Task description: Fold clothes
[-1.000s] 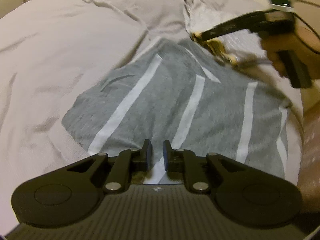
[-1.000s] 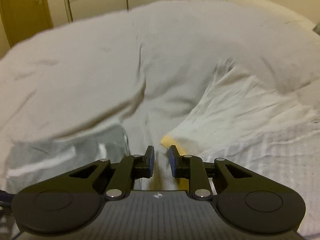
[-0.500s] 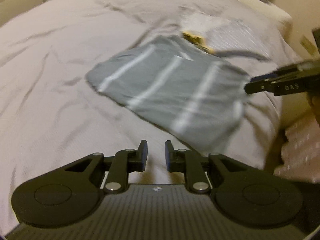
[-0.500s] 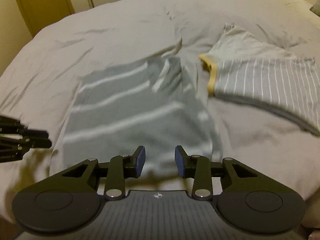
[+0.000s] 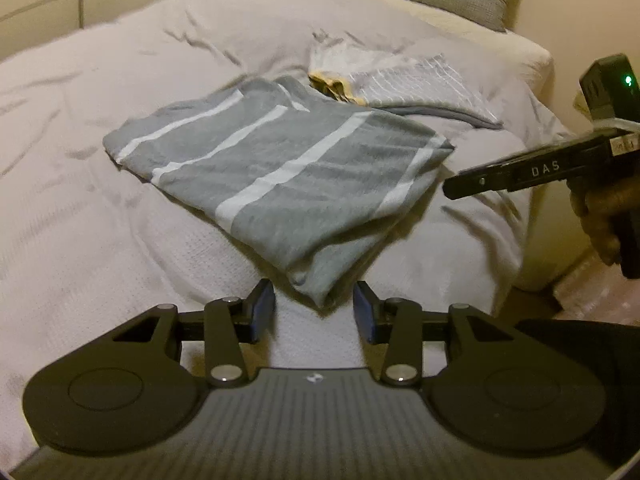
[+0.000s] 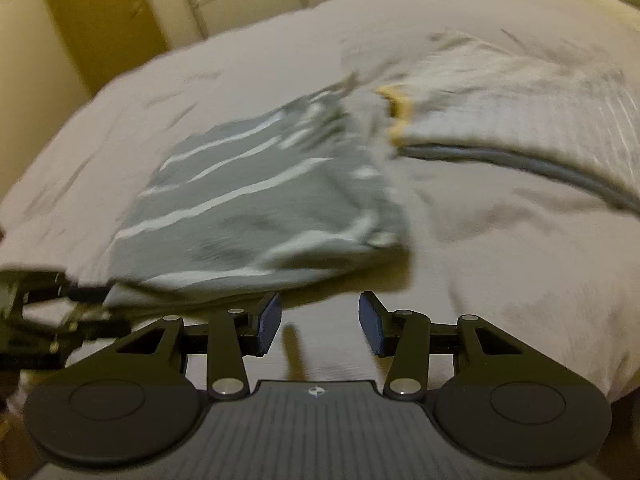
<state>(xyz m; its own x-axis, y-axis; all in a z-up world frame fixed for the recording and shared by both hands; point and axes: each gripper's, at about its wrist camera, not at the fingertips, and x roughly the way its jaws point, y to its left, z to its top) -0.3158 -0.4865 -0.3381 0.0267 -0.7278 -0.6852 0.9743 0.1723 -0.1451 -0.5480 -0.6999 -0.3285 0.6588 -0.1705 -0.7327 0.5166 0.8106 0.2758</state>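
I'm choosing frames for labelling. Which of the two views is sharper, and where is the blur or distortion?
Left wrist view: sharp on the grey striped shirt, warm dim light, fisheye bending at the edges. Right wrist view: motion-smeared, the shirt's stripes and the yellow-trimmed top streaked; only the right gripper itself looks crisp.

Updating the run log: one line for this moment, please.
left tool: open, at grey shirt corner | right tool: open, empty | shirt: folded on bed

Both hand-held grippers wider apart
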